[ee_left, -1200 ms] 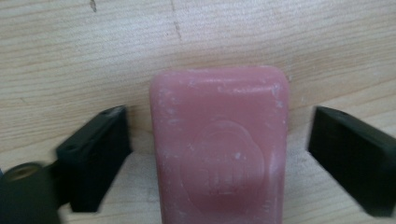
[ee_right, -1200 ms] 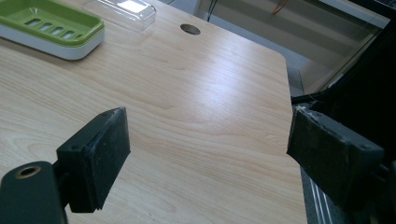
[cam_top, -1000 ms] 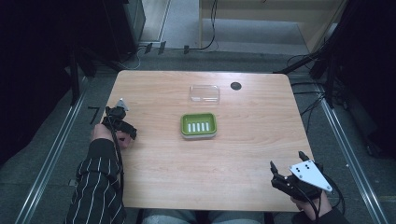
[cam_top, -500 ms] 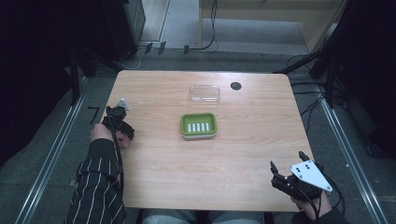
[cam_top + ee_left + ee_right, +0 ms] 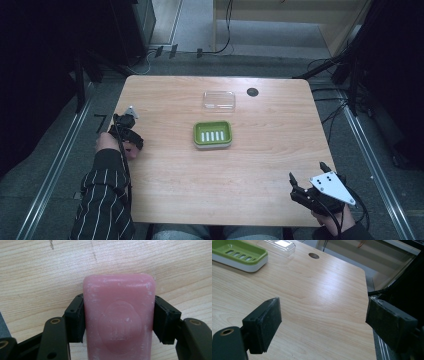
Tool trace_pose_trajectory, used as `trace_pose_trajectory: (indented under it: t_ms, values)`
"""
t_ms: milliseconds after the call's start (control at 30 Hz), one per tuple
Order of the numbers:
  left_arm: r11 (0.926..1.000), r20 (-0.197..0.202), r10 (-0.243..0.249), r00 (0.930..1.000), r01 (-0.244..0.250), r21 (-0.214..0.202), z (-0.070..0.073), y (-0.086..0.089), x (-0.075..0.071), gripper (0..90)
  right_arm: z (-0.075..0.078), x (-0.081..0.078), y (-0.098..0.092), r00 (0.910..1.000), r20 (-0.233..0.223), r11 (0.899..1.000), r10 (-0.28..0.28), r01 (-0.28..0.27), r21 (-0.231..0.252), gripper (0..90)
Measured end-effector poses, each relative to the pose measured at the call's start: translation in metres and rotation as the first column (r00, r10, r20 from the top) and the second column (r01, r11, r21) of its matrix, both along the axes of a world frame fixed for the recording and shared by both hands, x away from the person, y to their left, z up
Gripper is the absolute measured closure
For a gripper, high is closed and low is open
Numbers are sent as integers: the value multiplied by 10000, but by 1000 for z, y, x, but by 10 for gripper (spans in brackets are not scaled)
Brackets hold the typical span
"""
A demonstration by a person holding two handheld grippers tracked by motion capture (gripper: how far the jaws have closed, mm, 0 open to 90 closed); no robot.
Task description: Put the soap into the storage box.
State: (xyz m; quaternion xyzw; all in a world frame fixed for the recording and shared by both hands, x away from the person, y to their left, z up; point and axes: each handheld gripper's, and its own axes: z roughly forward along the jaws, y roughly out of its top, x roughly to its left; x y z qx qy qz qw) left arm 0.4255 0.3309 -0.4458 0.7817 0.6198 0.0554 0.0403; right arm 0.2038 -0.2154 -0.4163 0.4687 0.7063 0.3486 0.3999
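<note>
Nothing much has moved since a second ago: the left hand sat at the desk's 9 o'clock edge then, and it sits there now, maybe a tiny bit nearer the person.

The left tool (image 5: 117, 322) is shut tight on a pink soap bar (image 5: 119, 317). Both black pads press the bar's long sides. From above, that tool (image 5: 126, 131) is low over the desk (image 5: 280, 135), at the 9 o'clock edge, so that is where the soap is too.

The right tool (image 5: 324, 322) is wide open and holds nothing. It waits at the desk's 5 o'clock corner (image 5: 306, 184).

The green soap dish (image 5: 212, 134) sits in the middle of the desk, with no soap in it. Its clear lid (image 5: 219, 100) lies apart from it, toward 12 o'clock.

I think the job is to put the soap in the dish. The grab looks done. Left to do: carry the soap toward 3 o'clock, set it in the dish, and maybe put the lid on.

The soap has a round stamp pressed in its top. It is too soft and blurry to read. No other words can be read.
</note>
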Motion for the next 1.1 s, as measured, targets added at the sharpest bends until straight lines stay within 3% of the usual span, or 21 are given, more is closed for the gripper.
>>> trace_pose_trajectory:
  t_ms: [467,867,1100]
  values:
    - [9983,-185,-581,9981,583,78,5,-7,-1,382,0,0,0,10000,2,10000,23,-23,-17,139]
    - [9921,-215,-1210,9924,1202,-354,8,-16,-2,383,0,0,0,10000,3,10000,27,-27,-20,139]
    - [9873,-169,-1547,9878,1540,-398,11,-24,-2,383,0,0,0,10000,-2,10000,28,-28,-16,139]
